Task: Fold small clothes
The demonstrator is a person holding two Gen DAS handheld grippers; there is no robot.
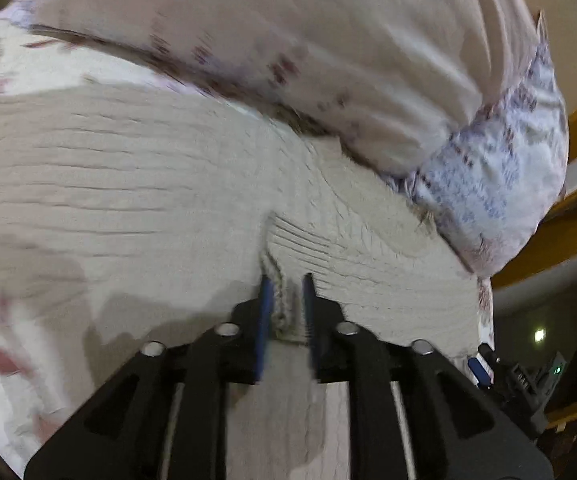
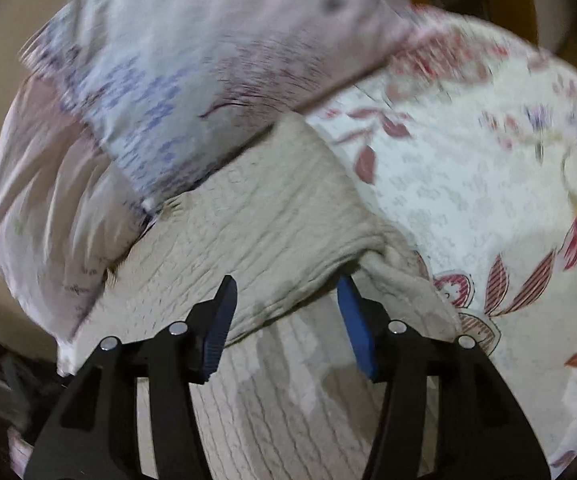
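Observation:
A beige ribbed knit garment (image 1: pixel 136 168) lies spread on a floral bedsheet (image 1: pixel 4 76). My left gripper (image 1: pixel 286 300) is shut on a pinched fold of the garment's edge. In the right wrist view the same garment (image 2: pixel 264 216) lies in front of my right gripper (image 2: pixel 286 296), whose jaws stand wide open over a folded edge of the knit, with cloth between and under the blue pads (image 2: pixel 354 328). The right gripper's tip (image 1: pixel 482 364) shows at the lower right of the left wrist view.
A pillow (image 1: pixel 328 52) in a pale pink and blue-patterned case lies just beyond the garment, also in the right wrist view (image 2: pixel 176 64). The floral sheet (image 2: pixel 488 184) extends to the right. A wooden bed frame (image 1: pixel 560 232) and dark floor lie past the mattress edge.

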